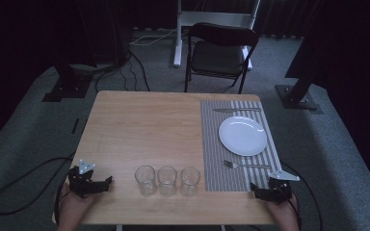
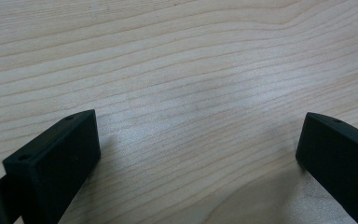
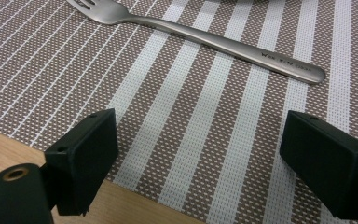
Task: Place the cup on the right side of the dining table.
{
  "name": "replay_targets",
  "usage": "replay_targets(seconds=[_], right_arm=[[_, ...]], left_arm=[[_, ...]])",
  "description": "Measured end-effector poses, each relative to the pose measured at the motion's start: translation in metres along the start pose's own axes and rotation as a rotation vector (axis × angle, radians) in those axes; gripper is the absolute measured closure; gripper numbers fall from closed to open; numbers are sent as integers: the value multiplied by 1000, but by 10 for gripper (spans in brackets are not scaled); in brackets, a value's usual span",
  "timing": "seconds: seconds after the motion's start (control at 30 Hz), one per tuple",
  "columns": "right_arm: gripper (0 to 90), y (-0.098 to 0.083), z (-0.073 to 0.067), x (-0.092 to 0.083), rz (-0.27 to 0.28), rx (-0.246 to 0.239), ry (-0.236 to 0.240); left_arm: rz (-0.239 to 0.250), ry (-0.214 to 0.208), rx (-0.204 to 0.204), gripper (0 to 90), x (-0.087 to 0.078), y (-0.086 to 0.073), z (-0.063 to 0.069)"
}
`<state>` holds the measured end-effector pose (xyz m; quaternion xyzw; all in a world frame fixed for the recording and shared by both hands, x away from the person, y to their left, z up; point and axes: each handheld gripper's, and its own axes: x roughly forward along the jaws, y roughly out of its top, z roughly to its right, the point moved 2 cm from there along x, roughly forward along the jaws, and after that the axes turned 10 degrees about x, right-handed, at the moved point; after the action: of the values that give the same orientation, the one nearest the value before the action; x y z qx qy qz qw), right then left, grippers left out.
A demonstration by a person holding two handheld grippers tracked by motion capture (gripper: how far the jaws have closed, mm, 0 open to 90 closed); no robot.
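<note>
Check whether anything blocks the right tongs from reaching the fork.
Nothing visible does. The right tongs hang open over the placemat, and only bare mat lies between them and the fork.

three glasses [image 1: 167, 180], one plate [image 1: 243, 135], perhaps two utensils [image 1: 245, 165]

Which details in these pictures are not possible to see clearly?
- Fork in the right gripper view: its prongs are cut off by the top edge, and the handle engraving is too small to read.
- Three glasses in the high view: too small and dim to tell whether they hold anything.
</note>
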<state>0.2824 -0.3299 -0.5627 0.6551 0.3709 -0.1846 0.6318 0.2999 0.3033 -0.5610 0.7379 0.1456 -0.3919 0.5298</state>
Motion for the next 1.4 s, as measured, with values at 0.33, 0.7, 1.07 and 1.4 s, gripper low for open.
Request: replay_targets(seconds=[0.33,0.7,1.07,1.4], right_arm=[[109,0,0,0,-3,1,1],[114,5,-1,0,-44,-4,-8],[115,9,-10,-8,-58,-40,49],[128,19,-26,-19,-52,-106,102]], left_arm=[[0,1,-1,0,0,0,0],[0,1,-1,0,0,0,0],[-1,1,0,0,0,0,0],[-1,1,-1,0,0,0,0]])
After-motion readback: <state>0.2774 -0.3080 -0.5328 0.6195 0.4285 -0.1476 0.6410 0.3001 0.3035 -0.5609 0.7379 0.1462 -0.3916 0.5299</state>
